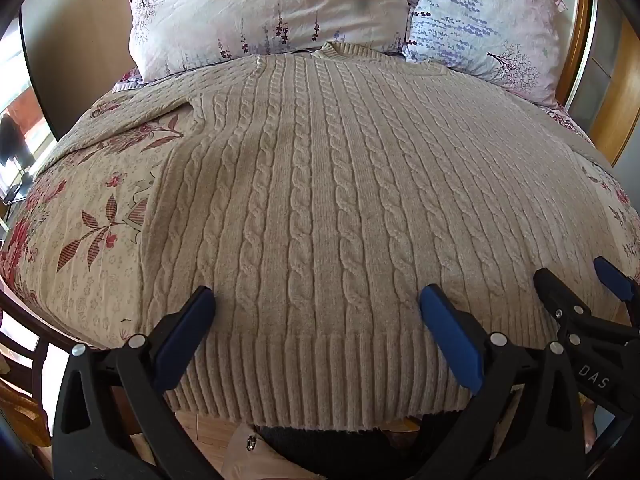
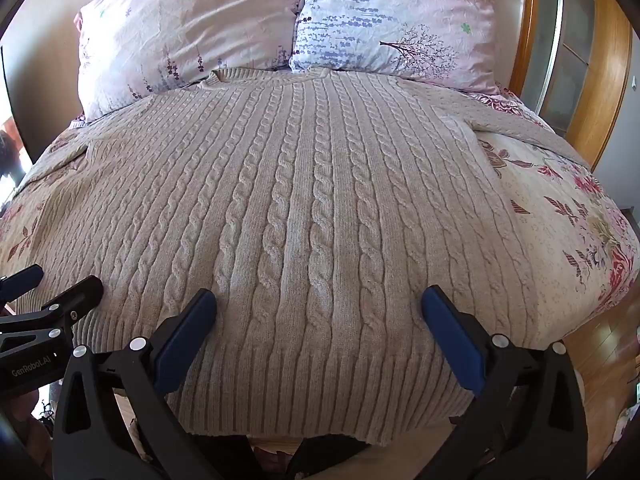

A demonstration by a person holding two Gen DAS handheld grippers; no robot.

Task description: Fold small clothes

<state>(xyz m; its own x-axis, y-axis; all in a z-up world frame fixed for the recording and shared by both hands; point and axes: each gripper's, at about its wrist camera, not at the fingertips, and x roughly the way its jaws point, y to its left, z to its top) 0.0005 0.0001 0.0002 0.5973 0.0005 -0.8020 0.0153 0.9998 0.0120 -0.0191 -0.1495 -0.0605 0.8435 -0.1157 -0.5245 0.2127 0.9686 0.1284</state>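
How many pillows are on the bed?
2. The pink floral pillow lies at the head on the left, the blue-and-pink pillow beside it on the right. Others may be hidden.

A bed with a floral bedspread (image 1: 92,216) filled the room's centre. Two pale floral pillows, one pink (image 1: 256,12) and one lavender-printed (image 1: 484,24), leaned at its head against a plain beige wall (image 1: 80,36). A wooden-framed wardrobe (image 2: 576,52) stood to the right, over wooden flooring (image 2: 600,344). Daylight came through a window (image 1: 16,92) on the left.
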